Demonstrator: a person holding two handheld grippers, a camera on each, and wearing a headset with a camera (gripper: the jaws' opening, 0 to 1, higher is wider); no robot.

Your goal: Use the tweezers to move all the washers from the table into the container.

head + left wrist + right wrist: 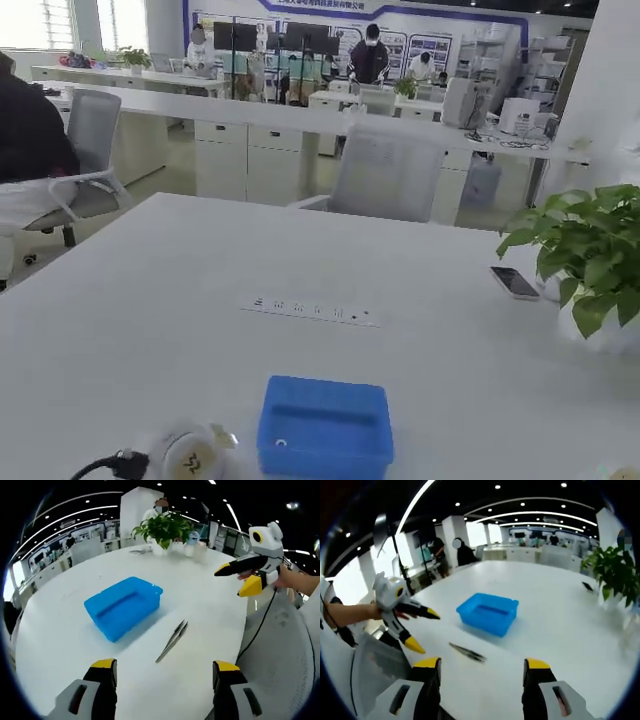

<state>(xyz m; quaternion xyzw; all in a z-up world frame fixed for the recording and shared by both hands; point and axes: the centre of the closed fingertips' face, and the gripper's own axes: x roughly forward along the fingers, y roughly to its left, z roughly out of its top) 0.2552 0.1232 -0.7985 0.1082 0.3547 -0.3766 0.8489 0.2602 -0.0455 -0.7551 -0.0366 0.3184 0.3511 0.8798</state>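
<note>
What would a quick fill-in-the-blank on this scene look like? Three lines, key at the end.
1. The container is ____ in colour.
2. The tweezers lie on the white ____, beside the container, held by neither gripper.
3. The left gripper and the right gripper both have their jaws ____.
Missing words: blue; table; open.

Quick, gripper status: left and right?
Left gripper: open, holding nothing.
Right gripper: open, holding nothing.
Tweezers: not yet picked up.
</note>
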